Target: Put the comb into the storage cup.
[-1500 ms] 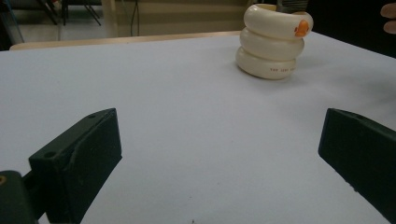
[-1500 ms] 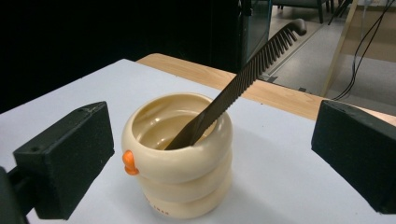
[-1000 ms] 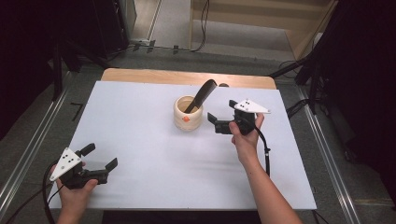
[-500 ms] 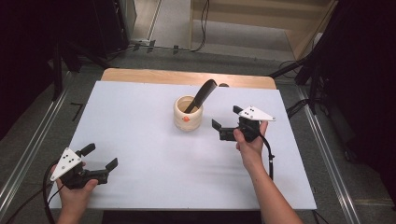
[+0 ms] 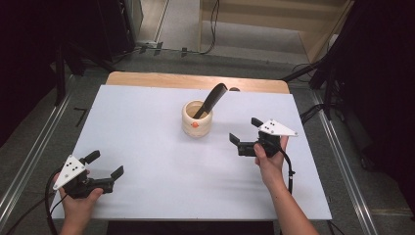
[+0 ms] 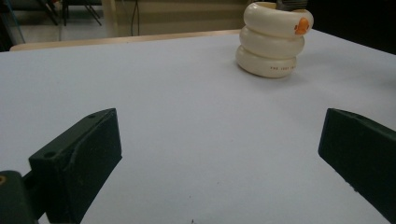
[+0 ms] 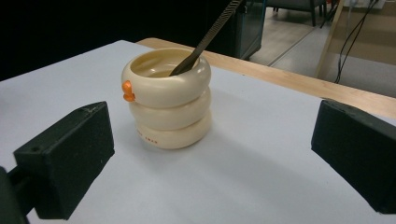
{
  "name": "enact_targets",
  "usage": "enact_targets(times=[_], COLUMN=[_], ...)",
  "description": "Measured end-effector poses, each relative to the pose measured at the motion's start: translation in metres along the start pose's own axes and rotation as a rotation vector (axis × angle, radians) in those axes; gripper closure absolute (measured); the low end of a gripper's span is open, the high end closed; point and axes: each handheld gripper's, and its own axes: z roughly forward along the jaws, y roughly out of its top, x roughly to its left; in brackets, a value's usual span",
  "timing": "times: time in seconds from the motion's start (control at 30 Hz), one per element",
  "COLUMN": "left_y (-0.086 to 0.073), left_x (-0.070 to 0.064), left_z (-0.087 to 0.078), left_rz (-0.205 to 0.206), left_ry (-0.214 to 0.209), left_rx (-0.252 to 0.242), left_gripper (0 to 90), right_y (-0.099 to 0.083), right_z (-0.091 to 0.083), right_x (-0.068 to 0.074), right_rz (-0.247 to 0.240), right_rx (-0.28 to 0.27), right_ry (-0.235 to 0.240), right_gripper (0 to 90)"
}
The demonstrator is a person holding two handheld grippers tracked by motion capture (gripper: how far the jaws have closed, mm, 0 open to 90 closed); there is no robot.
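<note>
A cream ringed cup [image 5: 196,119] [image 7: 166,97] [image 6: 273,39] with a small orange knob stands near the middle back of the white table [image 5: 147,117]. A dark flat utensil [image 5: 210,100] [image 7: 208,36] leans out of it to the upper right. My right gripper [image 5: 244,131] [image 7: 210,163] is open, a short way to the cup's right, its jaws aimed at it with nothing between them. My left gripper [image 5: 105,164] [image 6: 219,158] is open at the front left, well away from the cup, and holds nothing.
The white sheet covers a wooden table whose bare edge [image 5: 195,81] shows at the back. Metal rails [image 5: 34,152] run along both sides. A cable [image 5: 288,171] trails from the right gripper. Dark stands and floor lie beyond.
My right gripper has drawn back from the cup, toward the front right. The left gripper has stayed where it was.
</note>
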Motion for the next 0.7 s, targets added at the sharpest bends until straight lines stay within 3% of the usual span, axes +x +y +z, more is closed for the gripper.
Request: enact_targets(times=[0.7], left_y=[0.000], left_x=[-0.001], left_z=[0.000], left_rz=[0.003], left_ry=[0.003], left_rx=[0.003], left_gripper=[0.0], right_y=[-0.021], right_z=[-0.038], right_x=[-0.013], right_rz=[-0.004], right_rx=[0.004], right_ry=[-0.045], right_gripper=[0.0])
